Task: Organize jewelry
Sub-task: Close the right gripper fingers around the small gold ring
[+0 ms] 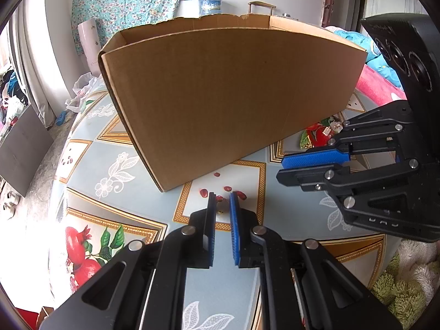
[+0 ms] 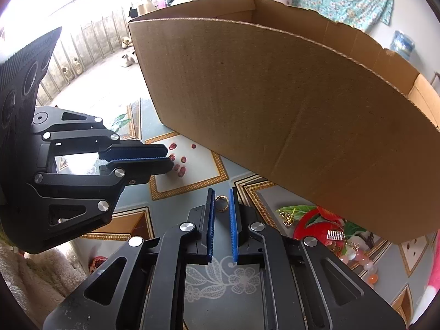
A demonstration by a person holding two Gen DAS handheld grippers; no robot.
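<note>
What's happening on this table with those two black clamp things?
Someone is sorting jewelry with a hand-held tool in each hand. The right tool is closed on a small gold ring on the patterned table. The left tool is shut nearby. More jewelry lies beside a cardboard box.

Both grippers point downward side by side: the left gripper [image 1: 222, 195] has its jaws nearly closed, and the right gripper [image 2: 222, 191] has its jaws drawn close together
</note>
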